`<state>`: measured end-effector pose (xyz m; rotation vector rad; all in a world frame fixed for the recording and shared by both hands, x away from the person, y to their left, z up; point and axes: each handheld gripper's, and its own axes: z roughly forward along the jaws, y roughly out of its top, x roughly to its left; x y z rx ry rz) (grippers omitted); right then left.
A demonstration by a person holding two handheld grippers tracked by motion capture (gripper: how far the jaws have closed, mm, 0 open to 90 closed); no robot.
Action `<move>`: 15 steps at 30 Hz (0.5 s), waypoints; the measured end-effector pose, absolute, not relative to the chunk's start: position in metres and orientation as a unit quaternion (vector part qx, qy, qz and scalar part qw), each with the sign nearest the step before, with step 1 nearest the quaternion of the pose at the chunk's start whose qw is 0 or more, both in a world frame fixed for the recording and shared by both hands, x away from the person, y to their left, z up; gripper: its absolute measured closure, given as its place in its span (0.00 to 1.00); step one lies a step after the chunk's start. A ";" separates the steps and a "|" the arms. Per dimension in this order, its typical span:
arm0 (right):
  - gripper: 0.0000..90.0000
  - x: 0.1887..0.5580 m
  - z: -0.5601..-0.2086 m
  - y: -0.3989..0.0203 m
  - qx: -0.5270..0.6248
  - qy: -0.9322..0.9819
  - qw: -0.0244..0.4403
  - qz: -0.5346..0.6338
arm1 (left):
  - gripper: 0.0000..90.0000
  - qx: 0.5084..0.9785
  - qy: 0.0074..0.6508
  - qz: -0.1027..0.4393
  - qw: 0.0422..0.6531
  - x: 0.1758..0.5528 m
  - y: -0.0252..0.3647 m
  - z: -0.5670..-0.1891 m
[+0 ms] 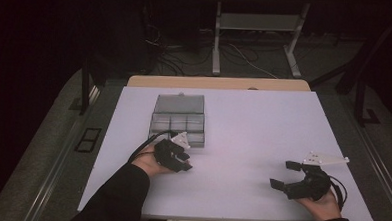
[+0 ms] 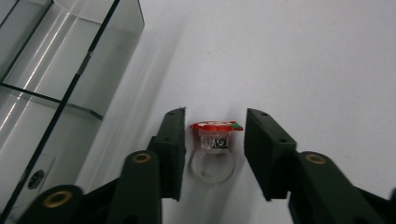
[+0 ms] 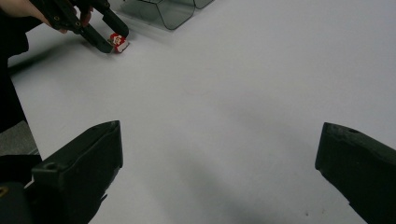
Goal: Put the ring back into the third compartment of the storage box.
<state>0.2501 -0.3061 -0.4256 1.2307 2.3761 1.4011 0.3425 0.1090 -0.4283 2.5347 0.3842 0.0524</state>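
A small clear plastic ring (image 2: 212,156) with a red decorated top is lying on the white tabletop (image 1: 253,128), just beside the clear compartment box (image 1: 178,119) and on its near side. In the left gripper view the ring is sitting between the two jaws of the left tongs (image 2: 212,154), with a gap on each side, so the tongs are partly open around it and not yet gripping. Its red top is pointing away from the hand and its band is lying toward the palm.

The step in hand looks like picking up the ring, probably to put it in the box. To do it well, the person should be keeping the jaw tips low against the tabletop and centring the ring, since it is sitting slightly nearer the left jaw. Closing slowly on the thicker block under the red top seems safer than squeezing the thin band, which could flex or pop out sideways.

The right tongs (image 1: 287,175) are resting wide open and empty, well apart on the tabletop's right side.
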 end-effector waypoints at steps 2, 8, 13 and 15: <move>0.01 0.250 -0.426 -0.306 0.407 0.785 0.061 0.464 | 0.71 0.947 0.147 0.021 0.286 0.342 0.109 -0.428; 0.01 0.250 -0.426 -0.306 0.407 0.786 0.060 0.462 | 0.76 0.946 0.148 0.017 0.288 0.345 0.112 -0.428; 0.01 0.250 -0.426 -0.306 0.407 0.786 0.060 0.462 | 0.77 0.945 0.151 0.015 0.289 0.345 0.112 -0.428; 0.01 0.250 -0.426 -0.306 0.407 0.786 0.060 0.462 | 0.77 0.945 0.150 0.014 0.289 0.345 0.112 -0.428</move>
